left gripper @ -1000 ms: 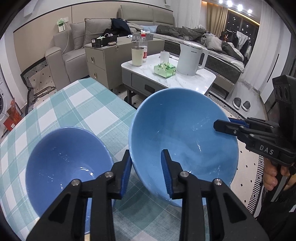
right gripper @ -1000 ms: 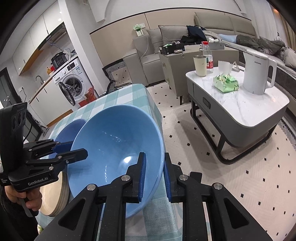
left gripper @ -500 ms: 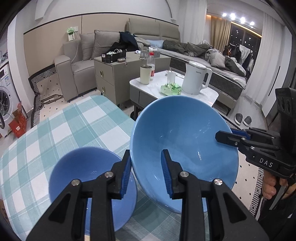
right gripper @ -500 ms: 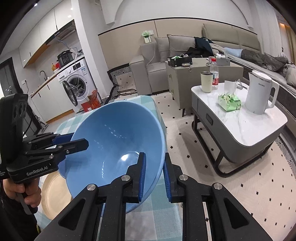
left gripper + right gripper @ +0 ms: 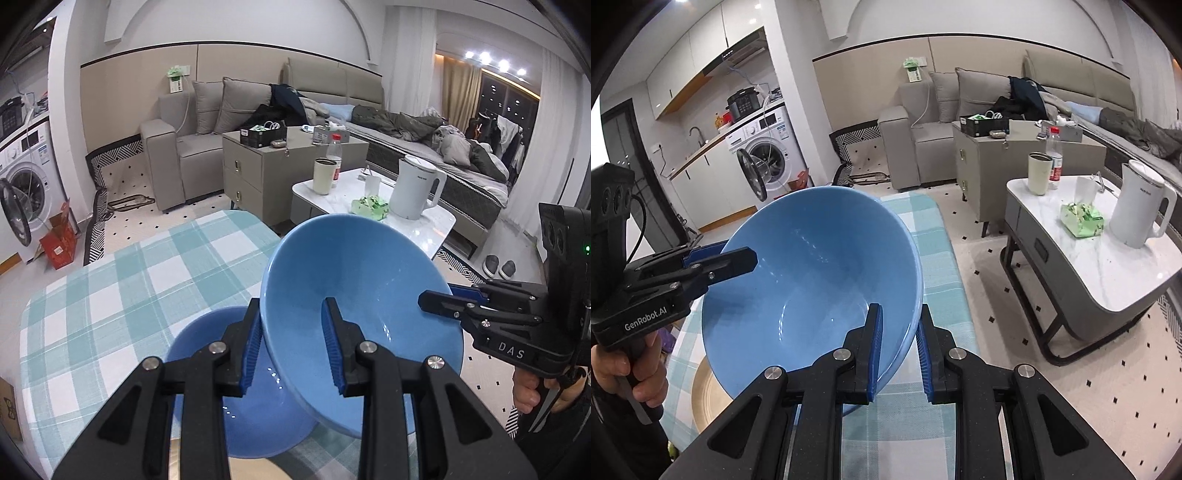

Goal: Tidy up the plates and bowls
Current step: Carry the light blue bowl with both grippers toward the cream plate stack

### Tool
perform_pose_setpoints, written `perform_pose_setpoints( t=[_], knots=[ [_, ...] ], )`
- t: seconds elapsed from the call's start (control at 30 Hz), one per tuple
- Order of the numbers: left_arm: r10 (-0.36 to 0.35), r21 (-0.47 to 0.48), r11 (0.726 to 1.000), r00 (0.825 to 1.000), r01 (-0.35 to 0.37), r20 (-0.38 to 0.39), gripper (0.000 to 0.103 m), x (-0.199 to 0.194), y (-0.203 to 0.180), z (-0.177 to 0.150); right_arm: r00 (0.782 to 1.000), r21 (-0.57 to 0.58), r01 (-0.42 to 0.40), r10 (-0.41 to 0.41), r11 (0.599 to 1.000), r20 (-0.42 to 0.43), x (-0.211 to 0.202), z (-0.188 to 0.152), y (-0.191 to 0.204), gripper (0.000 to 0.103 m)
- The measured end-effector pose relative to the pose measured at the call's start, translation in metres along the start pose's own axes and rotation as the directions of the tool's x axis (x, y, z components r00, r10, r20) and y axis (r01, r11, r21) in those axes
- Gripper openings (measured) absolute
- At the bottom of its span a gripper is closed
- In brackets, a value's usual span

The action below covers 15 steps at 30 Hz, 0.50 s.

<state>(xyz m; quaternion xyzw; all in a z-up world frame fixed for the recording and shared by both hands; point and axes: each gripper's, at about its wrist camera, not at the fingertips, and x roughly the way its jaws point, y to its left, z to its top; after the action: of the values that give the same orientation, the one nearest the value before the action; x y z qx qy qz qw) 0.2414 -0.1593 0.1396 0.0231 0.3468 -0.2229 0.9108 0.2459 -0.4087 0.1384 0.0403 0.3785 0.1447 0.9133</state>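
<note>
Blue large bowl (image 5: pixel 354 295) is pinched at opposite rims by left hand-held gripper (image 5: pixel 291 343) and right hand-held gripper (image 5: pixel 899 343), aloft above the tabletop (image 5: pixel 110 295); nesting into 1 smaller bowl (image 5: pixel 229 387) appears pending.

Facing wrist views, shared bowl (image 5: pixel 362 295)

Light-blue bowl (image 5: pixel 369 302) tilted above darker blue bowl (image 5: pixel 258 398) on table.

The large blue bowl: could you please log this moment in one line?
large blue bowl: tilted, lifted | left gripper: gripping rim | right gripper: gripping opposite rim | small blue bowl: on table
</note>
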Motion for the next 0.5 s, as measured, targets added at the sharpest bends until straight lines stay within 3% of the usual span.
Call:
perform_pose_setpoints(
  t=[0.5],
  knots=[
    [0.069,-0.076,0.995,0.998,-0.068,0.013,0.030,-0.019,0.054,-0.018,0.999,-0.086,-0.040,0.038,0.995,-0.024,0.027,0.021,0.059,0.018]
  ],
)
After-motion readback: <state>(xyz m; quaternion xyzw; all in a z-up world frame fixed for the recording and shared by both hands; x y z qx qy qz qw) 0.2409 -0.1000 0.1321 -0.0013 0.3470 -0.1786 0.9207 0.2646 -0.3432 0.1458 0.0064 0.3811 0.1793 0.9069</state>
